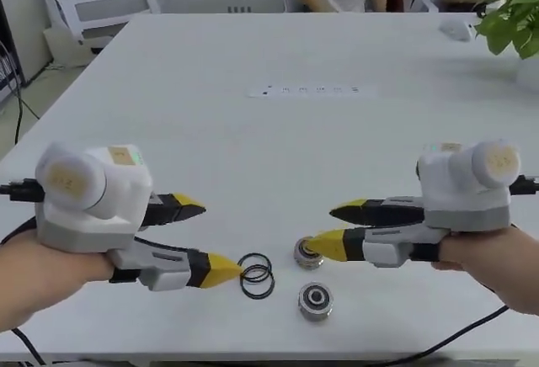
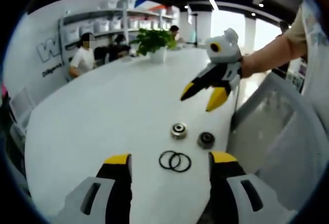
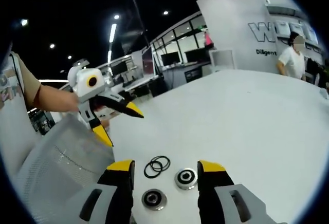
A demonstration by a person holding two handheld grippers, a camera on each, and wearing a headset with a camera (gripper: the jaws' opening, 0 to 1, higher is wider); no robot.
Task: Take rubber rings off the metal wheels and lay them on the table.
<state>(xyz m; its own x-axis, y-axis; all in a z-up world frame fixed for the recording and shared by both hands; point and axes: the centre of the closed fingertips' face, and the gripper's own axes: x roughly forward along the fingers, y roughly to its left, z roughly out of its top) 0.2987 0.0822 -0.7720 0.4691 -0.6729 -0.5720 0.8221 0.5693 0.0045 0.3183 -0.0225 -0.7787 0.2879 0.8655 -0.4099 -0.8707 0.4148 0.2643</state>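
Near the table's point(image 1: 253, 131) front edge two black rubber rings point(image 1: 256, 275) lie overlapped, just beside the farther wheel point(image 1: 309, 250) and the nearer wheel point(image 1: 315, 300). The left gripper point(image 1: 221, 241) and right gripper point(image 1: 320, 228) are both spread and empty. Whether a wheel wears another ring is unclear. If one does, I would pin that wheel with one gripper and peel at the ring's edge with the other.

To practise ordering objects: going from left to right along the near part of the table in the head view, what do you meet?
In order: left tongs → rubber rings → metal wheels → right hand.
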